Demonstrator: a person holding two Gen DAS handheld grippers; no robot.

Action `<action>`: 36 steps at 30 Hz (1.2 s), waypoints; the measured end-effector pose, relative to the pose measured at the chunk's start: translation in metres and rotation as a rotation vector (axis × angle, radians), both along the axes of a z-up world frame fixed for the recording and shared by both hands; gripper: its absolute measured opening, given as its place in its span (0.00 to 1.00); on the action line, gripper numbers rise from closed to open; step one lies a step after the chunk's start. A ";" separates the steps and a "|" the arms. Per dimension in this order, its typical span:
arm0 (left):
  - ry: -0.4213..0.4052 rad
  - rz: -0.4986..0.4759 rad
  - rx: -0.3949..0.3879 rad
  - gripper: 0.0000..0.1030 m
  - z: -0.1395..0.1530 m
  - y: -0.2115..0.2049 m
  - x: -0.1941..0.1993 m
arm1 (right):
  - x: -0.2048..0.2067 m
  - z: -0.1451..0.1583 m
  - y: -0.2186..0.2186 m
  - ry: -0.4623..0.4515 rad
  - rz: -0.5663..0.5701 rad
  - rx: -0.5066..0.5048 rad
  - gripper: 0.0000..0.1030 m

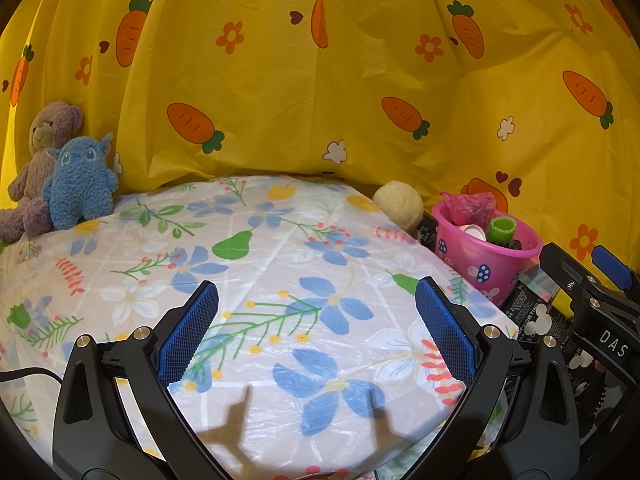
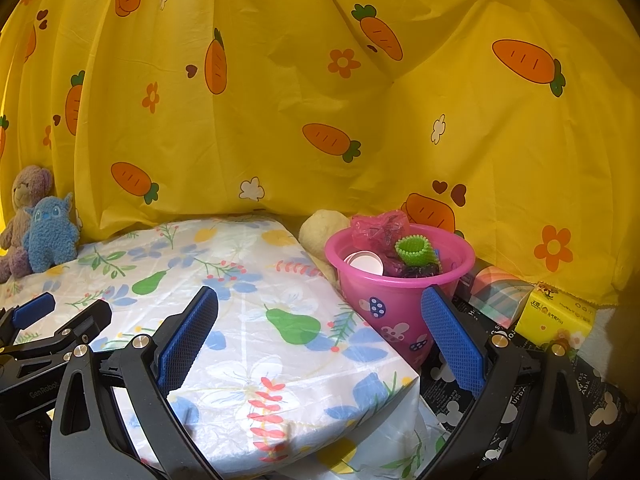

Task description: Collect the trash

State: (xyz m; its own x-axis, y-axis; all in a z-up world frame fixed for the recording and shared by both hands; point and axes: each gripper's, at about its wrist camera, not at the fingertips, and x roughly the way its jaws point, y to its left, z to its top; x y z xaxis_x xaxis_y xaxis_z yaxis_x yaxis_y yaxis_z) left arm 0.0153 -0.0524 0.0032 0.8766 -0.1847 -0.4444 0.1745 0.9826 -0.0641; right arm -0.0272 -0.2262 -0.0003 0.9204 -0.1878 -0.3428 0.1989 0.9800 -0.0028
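Note:
A pink bucket (image 1: 486, 262) (image 2: 394, 300) stands to the right of the table, below its edge. Inside it lie a crumpled pink bag (image 2: 378, 226), a white cup (image 2: 366, 264), a green ribbed cup (image 2: 414, 250) and dark wrappers. My left gripper (image 1: 318, 328) hangs open over the flowered tablecloth (image 1: 256, 264), with nothing between its blue pads. My right gripper (image 2: 320, 332) is open too, held over the table's right corner, its right finger (image 2: 452, 340) in front of the bucket. Each gripper shows at the edge of the other's view.
Two plush toys, one purple (image 1: 38, 160) and one blue (image 1: 80, 184), sit at the table's back left. A cream ball (image 1: 400, 204) rests behind the bucket. A plaid box (image 2: 498, 294) and a yellow tissue pack (image 2: 554, 320) lie right of it. A yellow carrot curtain (image 1: 320, 80) closes the back.

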 end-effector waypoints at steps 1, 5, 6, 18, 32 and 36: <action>0.000 -0.003 -0.001 0.95 0.000 0.000 0.000 | 0.000 0.000 0.000 0.000 0.000 0.000 0.95; 0.000 -0.002 0.001 0.95 0.000 0.000 0.000 | 0.000 0.000 0.000 0.001 0.000 0.000 0.95; 0.000 -0.002 0.002 0.95 0.000 0.000 0.000 | 0.000 0.000 0.000 0.000 0.000 0.000 0.95; 0.006 0.003 0.016 0.90 0.000 0.002 0.001 | 0.001 -0.003 0.000 0.004 0.006 0.000 0.95; -0.003 0.012 0.034 0.81 -0.002 0.001 -0.001 | -0.001 -0.006 -0.001 0.009 0.013 0.005 0.95; -0.010 0.025 0.039 0.81 -0.001 0.002 -0.002 | -0.001 -0.006 -0.002 0.009 0.013 0.006 0.95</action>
